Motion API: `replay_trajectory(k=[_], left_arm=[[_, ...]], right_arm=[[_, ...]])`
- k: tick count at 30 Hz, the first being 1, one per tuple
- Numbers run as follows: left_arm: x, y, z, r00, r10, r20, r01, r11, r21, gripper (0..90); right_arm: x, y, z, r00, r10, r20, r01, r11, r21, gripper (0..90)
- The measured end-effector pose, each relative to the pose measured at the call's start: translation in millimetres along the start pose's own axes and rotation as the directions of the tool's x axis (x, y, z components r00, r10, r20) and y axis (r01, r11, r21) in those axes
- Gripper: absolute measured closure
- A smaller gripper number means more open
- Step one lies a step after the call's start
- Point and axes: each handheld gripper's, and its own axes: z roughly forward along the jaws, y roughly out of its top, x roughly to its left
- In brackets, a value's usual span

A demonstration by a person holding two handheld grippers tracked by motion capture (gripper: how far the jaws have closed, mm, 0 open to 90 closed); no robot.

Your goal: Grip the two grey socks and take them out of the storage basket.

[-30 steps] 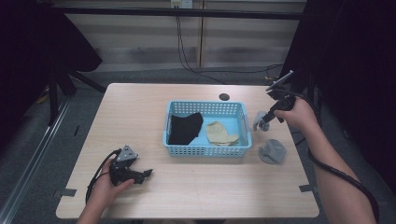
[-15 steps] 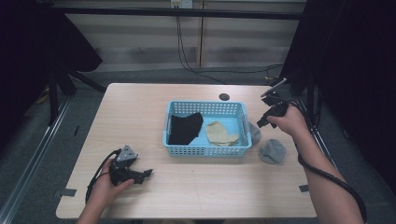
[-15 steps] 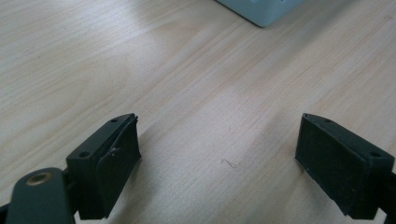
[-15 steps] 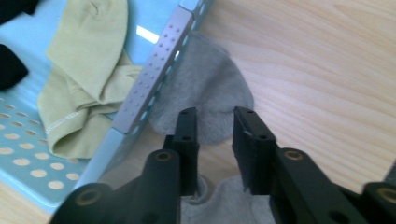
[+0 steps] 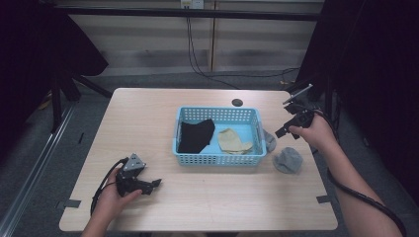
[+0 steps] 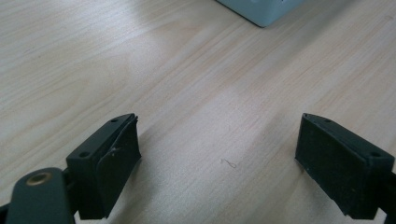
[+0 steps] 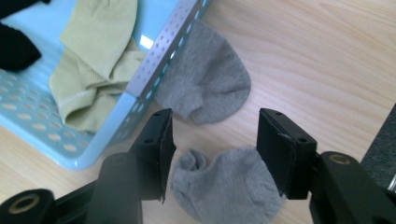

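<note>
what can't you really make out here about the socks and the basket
- Grey sock by the basket: in the right gripper view its upper end runs behind the basket wall.
- Second grey sock: cut off by the bottom edge, partly behind the right gripper fingers.
- Black cloth: high view, too dark to identify.

Pale wooden table [image 5: 197, 197] on grey floor [image 5: 44, 163]; light panelled wall [image 5: 148, 39] behind, black curtains [image 5: 375, 74] at both sides, dangling cables [image 5: 195, 54].

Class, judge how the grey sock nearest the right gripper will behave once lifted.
The grey sock lies crumpled, so it probably droops limply. Knit fabric likely grips the pads rather than slipping. It looks light and cannot roll.
</note>
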Motion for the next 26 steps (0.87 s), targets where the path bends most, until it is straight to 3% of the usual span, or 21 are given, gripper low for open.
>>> replay_trajectory(k=[3, 8, 14, 16, 21, 23, 26], left_arm=[[0.0, 0.0, 0.0, 1.0000, 0.000, 0.001, 0.000, 1.0000, -0.001, 12.9], [0.0, 0.0, 0.0, 1.0000, -0.001, 0.000, 0.001, 1.0000, -0.001, 12.9], [0.0, 0.0, 0.0, 1.0000, 0.000, 0.000, 0.000, 1.0000, 0.000, 12.9], [0.0, 0.0, 0.0, 1.0000, 0.000, 0.000, 0.000, 1.0000, 0.000, 12.9], [-0.1, 0.0, 0.0, 1.0000, 0.000, 0.000, 0.000, 1.0000, 0.000, 12.9], [-0.6, -0.1, 0.2, 1.0000, -0.007, 0.002, 0.007, 1.0000, -0.001, 12.9], [-0.1, 0.0, 0.0, 1.0000, -0.001, -0.001, 0.001, 1.0000, 0.000, 12.9]], right_arm=[[3.8, -10.9, -0.2, 0.9990, -0.012, -0.043, 0.012, 1.000, -0.015, 39.2], [16.6, -32.9, 6.7, 0.9985, -0.045, -0.029, 0.045, 0.999, -0.011, 35.7], [41.5, -59.4, 13.1, 0.9938, -0.100, -0.048, 0.099, 0.995, -0.015, 29.6], [50.5, -73.1, 16.2, 0.9903, -0.109, -0.086, 0.106, 0.994, -0.031, 24.3], [57.8, -89.8, 18.5, 0.9891, -0.087, -0.118, 0.076, 0.992, -0.098, 24.4], [58.9, -91.7, 19.2, 0.9882, -0.112, -0.105, 0.104, 0.992, -0.077, 23.7], [56.2, -93.9, 15.0, 0.9884, -0.108, -0.107, 0.095, 0.989, -0.115, 24.3]])
